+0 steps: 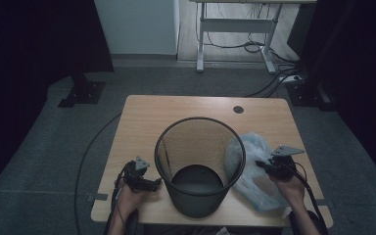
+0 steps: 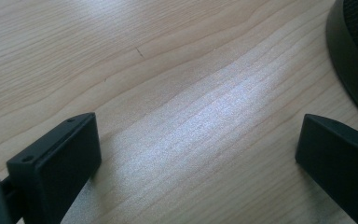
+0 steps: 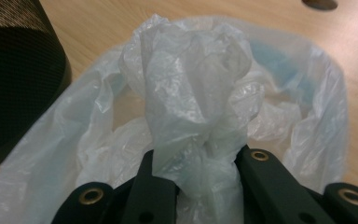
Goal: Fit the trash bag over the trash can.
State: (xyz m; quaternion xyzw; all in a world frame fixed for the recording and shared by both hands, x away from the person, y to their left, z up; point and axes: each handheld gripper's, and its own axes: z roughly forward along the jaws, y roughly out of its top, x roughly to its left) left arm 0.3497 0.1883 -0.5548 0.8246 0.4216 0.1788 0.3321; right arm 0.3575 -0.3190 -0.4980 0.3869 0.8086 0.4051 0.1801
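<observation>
A thin plastic bag is pinched by the right gripper: in the right gripper view a bunched fold of film is clamped between the two black jaws at the bottom centre, and the rest of the bag billows up through the middle of the frame. In the high view the bag lies at the lower right of the table, touching the right side of the mesh bin (which stands upright at the lower centre). The right gripper is seen over the bag there. The left gripper is held just beside the bin's lower left; in its own view the jaws stand wide apart over bare wood, nothing between them.
</observation>
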